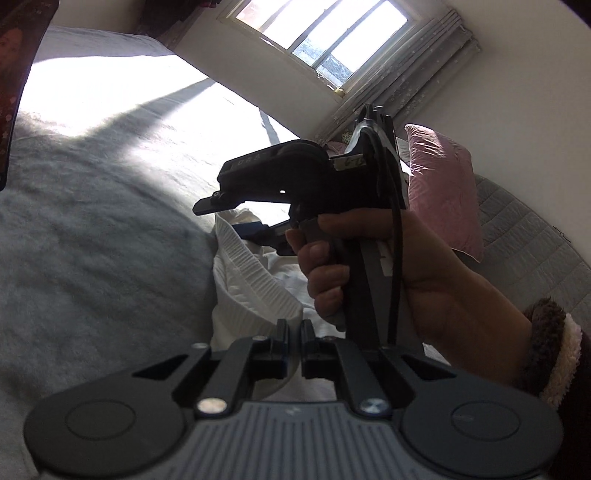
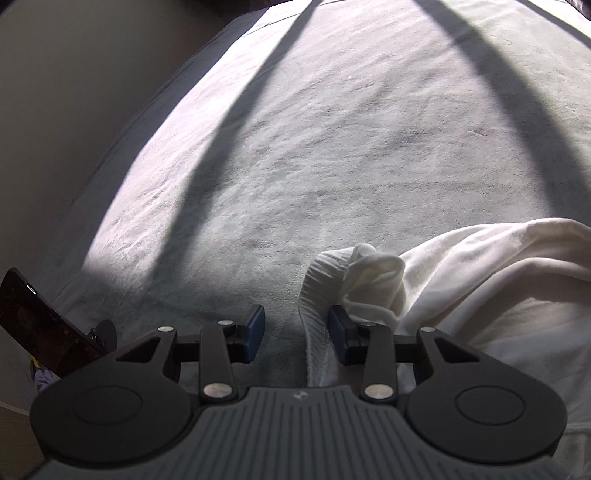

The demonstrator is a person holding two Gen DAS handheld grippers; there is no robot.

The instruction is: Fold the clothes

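A white garment (image 2: 480,291) with a ribbed hem (image 2: 317,321) lies bunched on a grey blanket (image 2: 295,147) on a bed. My right gripper (image 2: 297,332) is open, its fingers on either side of the ribbed hem at the garment's left edge. In the left wrist view the garment (image 1: 251,288) lies just ahead, and my left gripper (image 1: 293,343) is shut on its near edge. The right gripper (image 1: 258,225), held by a hand (image 1: 388,266), shows there with its blue-padded fingers over the garment's far end.
A pink pillow (image 1: 443,188) lies at the head of the bed near a quilted grey cover (image 1: 524,236). A window (image 1: 325,33) with curtains is on the far wall. A dark flat object (image 2: 40,325) sits at the blanket's left edge.
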